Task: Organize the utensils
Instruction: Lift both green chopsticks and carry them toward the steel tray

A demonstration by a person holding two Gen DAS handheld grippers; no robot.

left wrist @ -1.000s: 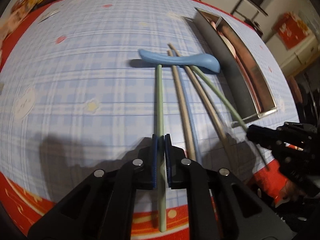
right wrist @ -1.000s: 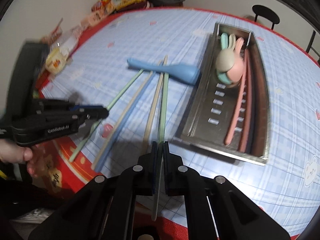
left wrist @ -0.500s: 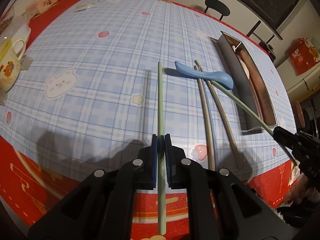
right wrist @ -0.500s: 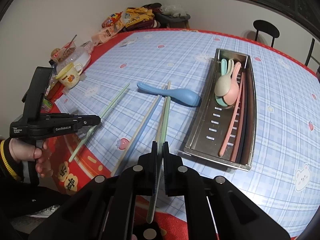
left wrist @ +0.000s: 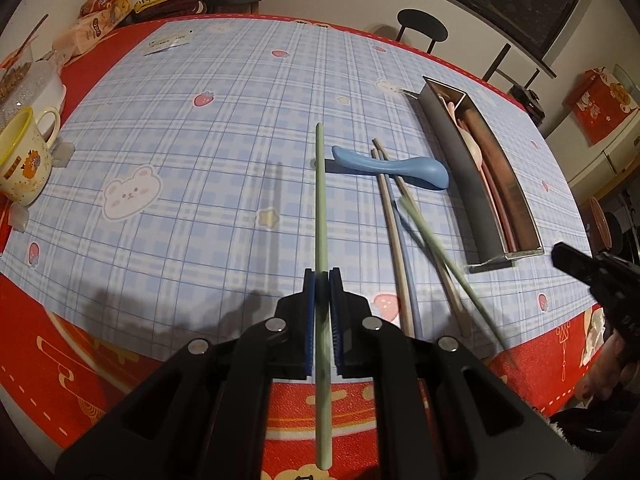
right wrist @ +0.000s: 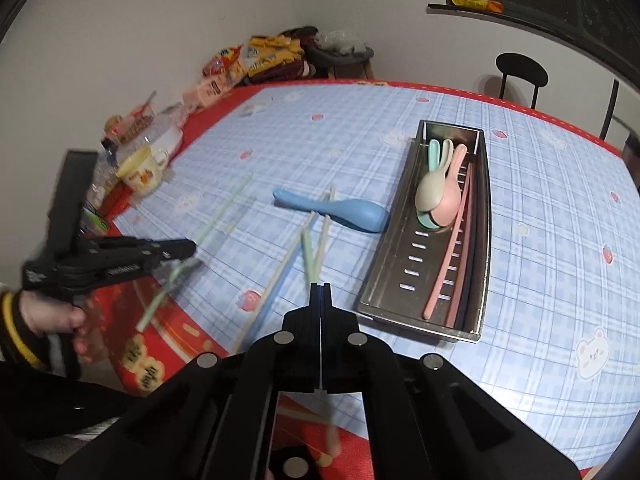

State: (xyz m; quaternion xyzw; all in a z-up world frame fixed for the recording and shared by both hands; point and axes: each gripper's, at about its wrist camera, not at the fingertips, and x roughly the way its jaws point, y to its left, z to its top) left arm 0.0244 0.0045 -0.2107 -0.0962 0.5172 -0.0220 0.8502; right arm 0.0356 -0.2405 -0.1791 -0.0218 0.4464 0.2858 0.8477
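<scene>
My left gripper (left wrist: 321, 276) is shut on a pale green chopstick (left wrist: 319, 184), held above the checked tablecloth and pointing away from me. My right gripper (right wrist: 321, 286) is shut on a second green chopstick (right wrist: 307, 248), blurred and tilted; the left wrist view shows this gripper (left wrist: 592, 276) at the right edge. A blue spoon (left wrist: 392, 166) lies across several beige and blue chopsticks (left wrist: 394, 232) left on the table. To the right stands a metal tray (right wrist: 384, 264) that holds beige, pink and teal spoons (right wrist: 430, 196) and pink chopsticks (right wrist: 448, 264).
A yellow mug (left wrist: 24, 156) and a plastic tub stand at the table's left edge. Snack packets (right wrist: 256, 60) are piled beyond the far corner. A black chair (right wrist: 520, 74) is behind the table. The red border (left wrist: 120, 344) marks the near edge.
Both grippers have risen and pulled back from the table, each lifting its green chopstick. The left chopstick no longer lies under the blue spoon.
</scene>
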